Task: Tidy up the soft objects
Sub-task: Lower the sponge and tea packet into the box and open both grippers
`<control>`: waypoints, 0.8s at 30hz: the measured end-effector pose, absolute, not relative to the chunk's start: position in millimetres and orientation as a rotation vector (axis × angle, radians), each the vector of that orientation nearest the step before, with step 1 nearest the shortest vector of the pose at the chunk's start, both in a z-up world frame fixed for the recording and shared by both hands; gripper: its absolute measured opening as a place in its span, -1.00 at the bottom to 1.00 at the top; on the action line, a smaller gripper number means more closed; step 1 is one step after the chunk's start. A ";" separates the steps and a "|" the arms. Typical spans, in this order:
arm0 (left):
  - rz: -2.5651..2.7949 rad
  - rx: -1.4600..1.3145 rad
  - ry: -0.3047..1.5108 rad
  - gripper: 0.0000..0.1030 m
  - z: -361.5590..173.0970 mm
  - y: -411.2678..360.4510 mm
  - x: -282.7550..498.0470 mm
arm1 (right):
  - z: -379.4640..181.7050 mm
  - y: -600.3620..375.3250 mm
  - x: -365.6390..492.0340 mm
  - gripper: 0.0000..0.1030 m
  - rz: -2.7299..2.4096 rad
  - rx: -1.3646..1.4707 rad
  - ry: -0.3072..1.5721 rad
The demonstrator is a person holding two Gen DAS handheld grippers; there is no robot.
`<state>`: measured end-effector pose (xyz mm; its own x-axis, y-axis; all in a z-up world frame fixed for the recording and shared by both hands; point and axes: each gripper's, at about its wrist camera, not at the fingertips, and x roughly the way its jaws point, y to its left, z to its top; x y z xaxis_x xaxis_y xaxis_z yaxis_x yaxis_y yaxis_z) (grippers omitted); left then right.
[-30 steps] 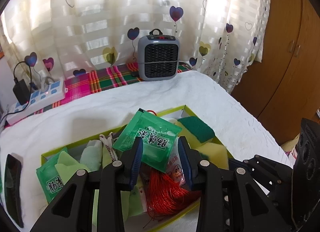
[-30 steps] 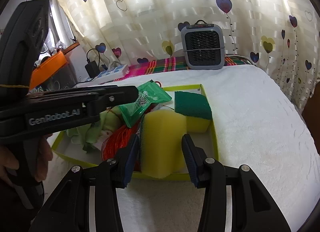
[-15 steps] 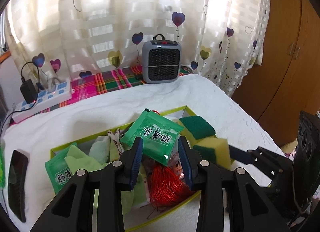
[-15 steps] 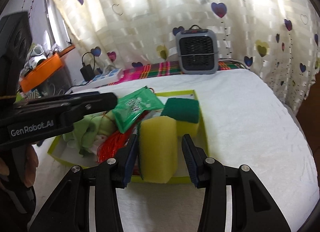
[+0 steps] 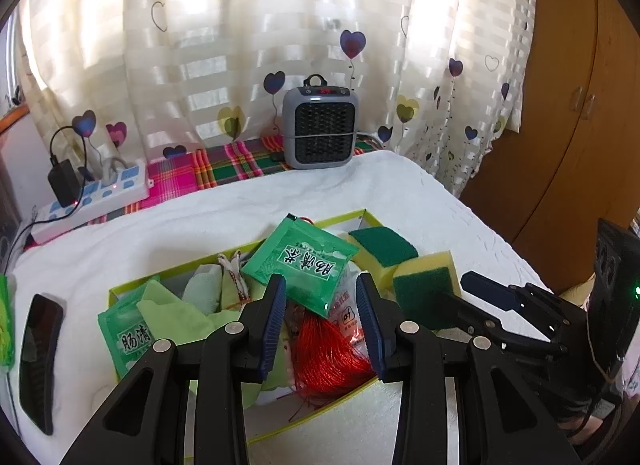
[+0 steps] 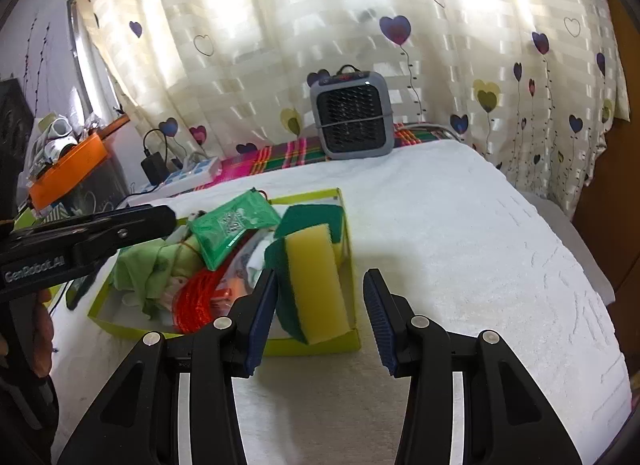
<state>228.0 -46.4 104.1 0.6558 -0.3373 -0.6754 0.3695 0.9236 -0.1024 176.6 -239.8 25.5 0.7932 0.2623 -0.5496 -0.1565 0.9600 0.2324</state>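
A lime-green shallow box (image 5: 340, 219) (image 6: 344, 345) on the white bedcover holds soft items. A green packet (image 5: 300, 265) (image 6: 232, 225) lies on top of a red thread bundle (image 5: 324, 353), beside pale green cloths (image 5: 172, 309) and a green-topped sponge (image 5: 384, 245). A yellow sponge with a green scouring side (image 6: 316, 285) (image 5: 424, 289) stands tilted at the box's near right corner. It lies between the jaws of my right gripper (image 6: 321, 273), leaning on the left pad with a clear gap to the right one. My left gripper (image 5: 321, 281) hovers half open over the packet and thread, holding nothing.
A grey fan heater (image 5: 320, 129) stands at the back on a plaid cloth. A power strip with a charger (image 5: 92, 193) sits at the back left, and a black phone (image 5: 40, 357) lies left of the box. A wooden wardrobe (image 5: 580, 125) is to the right.
The yellow sponge went from lying flat in the box to standing on edge, then tilted. Both grippers drew back a little from the box. Neither pair of jaws changed its width.
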 end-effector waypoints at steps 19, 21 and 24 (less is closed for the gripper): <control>-0.404 0.050 0.761 -0.32 101.5 -50.5 216.7 | 22.0 -235.5 179.3 -0.39 0.321 0.227 0.638; -0.404 0.044 0.764 -0.32 100.9 -50.7 212.9 | 23.6 -235.8 175.8 -0.25 0.318 0.211 0.629; -0.407 0.033 0.767 -0.32 100.7 -50.5 207.3 | 25.5 -237.1 172.2 -0.10 0.311 0.206 0.622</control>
<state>207.3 -50.5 100.7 0.6465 -0.3457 -0.6801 0.3691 0.9219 -0.1177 172.2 -237.1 25.5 0.7687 0.3460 -0.5379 -0.2231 0.9333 0.2814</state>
